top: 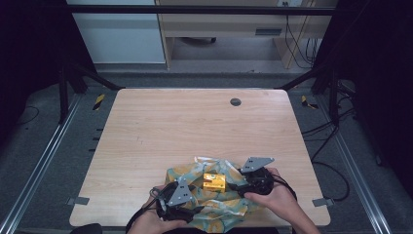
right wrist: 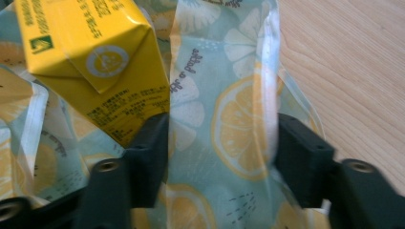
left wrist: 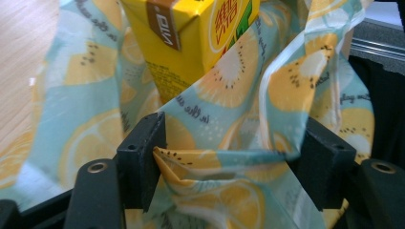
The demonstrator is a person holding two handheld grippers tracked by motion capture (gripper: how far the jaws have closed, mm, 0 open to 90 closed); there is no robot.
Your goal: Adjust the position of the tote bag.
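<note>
A yellow drink carton (top: pixel 214 181) lies on a bag-like cloth with a lemon print (top: pixel 229 207) near the table's front edge. My left gripper (top: pixel 191 189) comes at it from the lower left, my right gripper (top: pixel 234 184) from the right. In the left gripper view the carton (left wrist: pixel 186 43) stands just ahead, and a fold of the cloth (left wrist: pixel 86 105) spans the gap of the left gripper (left wrist: pixel 231 148), whose jaws stand apart. In the right gripper view the carton (right wrist: pixel 95 62) sits by the left jaw, and a strip of cloth (right wrist: pixel 239 119) runs loosely between the open jaws of the right gripper (right wrist: pixel 223 143).
The wooden table (top: pixel 195 126) has a round grey cable hole (top: pixel 235 102) near its far edge. Dark frame posts and metal floor rails flank both sides. A person's hands come in at the front edge. Bare wood stretches beyond the cloth.
</note>
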